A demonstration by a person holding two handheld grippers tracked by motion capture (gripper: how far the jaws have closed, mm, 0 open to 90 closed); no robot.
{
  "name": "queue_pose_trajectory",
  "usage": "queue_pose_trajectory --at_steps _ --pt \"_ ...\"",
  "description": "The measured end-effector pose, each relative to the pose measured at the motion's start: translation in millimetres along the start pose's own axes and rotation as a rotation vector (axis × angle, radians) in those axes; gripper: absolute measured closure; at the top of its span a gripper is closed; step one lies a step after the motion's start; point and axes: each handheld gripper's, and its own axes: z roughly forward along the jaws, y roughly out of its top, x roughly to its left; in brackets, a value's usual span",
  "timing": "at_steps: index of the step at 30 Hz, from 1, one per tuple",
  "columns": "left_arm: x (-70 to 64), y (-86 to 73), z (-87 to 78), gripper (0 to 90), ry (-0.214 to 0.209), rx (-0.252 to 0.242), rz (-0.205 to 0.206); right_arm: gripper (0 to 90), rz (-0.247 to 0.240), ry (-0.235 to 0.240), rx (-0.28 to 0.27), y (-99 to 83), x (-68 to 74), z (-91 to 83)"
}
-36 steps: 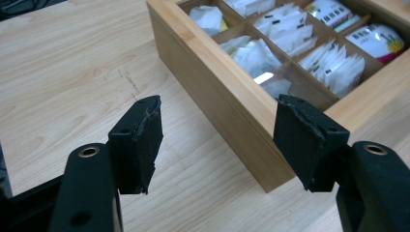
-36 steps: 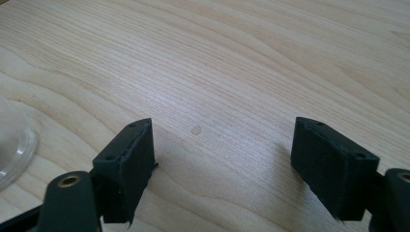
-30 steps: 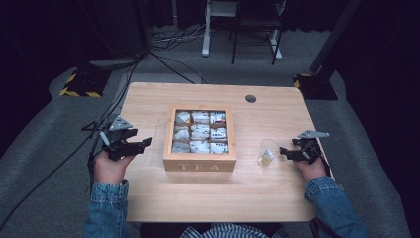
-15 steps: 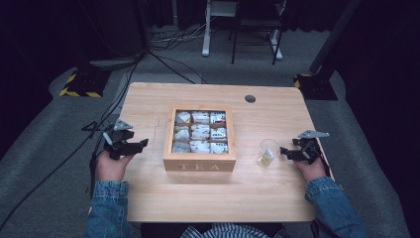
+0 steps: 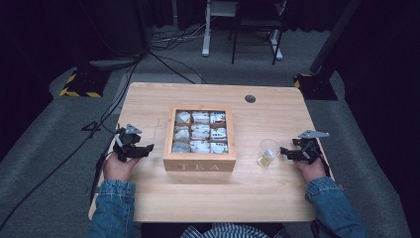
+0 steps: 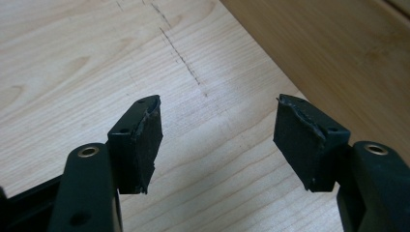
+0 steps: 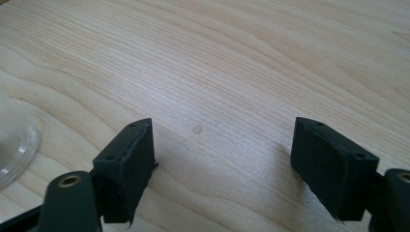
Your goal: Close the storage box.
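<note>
A wooden box [image 5: 199, 161] marked TEA sits mid-table, its open compartments holding several white tea bags [image 5: 200, 131]. A clear plastic cup [image 5: 267, 151] with something yellowish inside stands to the box's right; its rim [image 7: 12, 154] shows in the right gripper view. My left gripper [image 5: 146, 148] rests on the table left of the box, open, nothing between its pads [image 6: 145, 140]; the box's side wall [image 6: 348, 53] lies just ahead. My right gripper [image 5: 284, 151] lies right of the cup, open and empty, its pads [image 7: 130, 164] over bare wood.
The light wooden table [image 5: 208, 203] has a round cable hole [image 5: 250, 98] at the back right. Cables [image 5: 104, 124] trail off the left edge onto the grey floor. A desk frame [image 5: 242, 29] stands behind the table.
My left gripper has pulled slightly back and left, away from the box. The right gripper, cup and box have stayed put.
</note>
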Motion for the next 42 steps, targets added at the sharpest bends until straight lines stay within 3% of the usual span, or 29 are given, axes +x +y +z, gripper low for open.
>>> queue_pose_trajectory --at_steps 6,15,18,22,25,26,28,32,42 --pt "2.6 -5.9 9.0 34.7 -0.002 0.018 -0.016 24.1 0.0 0.0 0.0 0.0 0.0 0.0" --pt "4.0 -13.0 21.7 34.7 0.006 0.044 -0.004 24.1 0.0 0.0 0.0 0.0 0.0 0.0" --pt "6.3 -16.1 22.2 34.3 -0.001 0.017 -0.019 24.1 0.0 0.0 0.0 0.0 0.0 0.0" --pt "6.7 -18.2 23.3 32.4 0.001 -0.002 -0.01 24.1 0.0 0.0 0.0 0.0 0.0 0.0" --pt "11.7 -23.6 26.6 26.8 -0.004 -0.051 0.008 24.1 0.001 0.0 0.0 0.0 0.1 0.0" --pt "12.5 -23.6 26.8 22.8 -0.014 -0.051 -0.004 24.1 0.0 0.0 0.0 0.0 0.0 0.0" --pt "14.1 -23.4 27.2 22.1 -0.01 -0.053 0.007 24.2 0.0 0.0 0.0 0.0 0.2 0.0" --pt "14.6 -22.4 28.4 17.7 -0.007 -0.045 -0.008 24.2 -0.001 0.0 0.0 0.0 0.2 0.0" --pt "14.6 -22.6 28.6 16.2 0.0 -0.042 -0.014 23.9 -0.002 0.001 0.0 0.0 0.1 0.0"
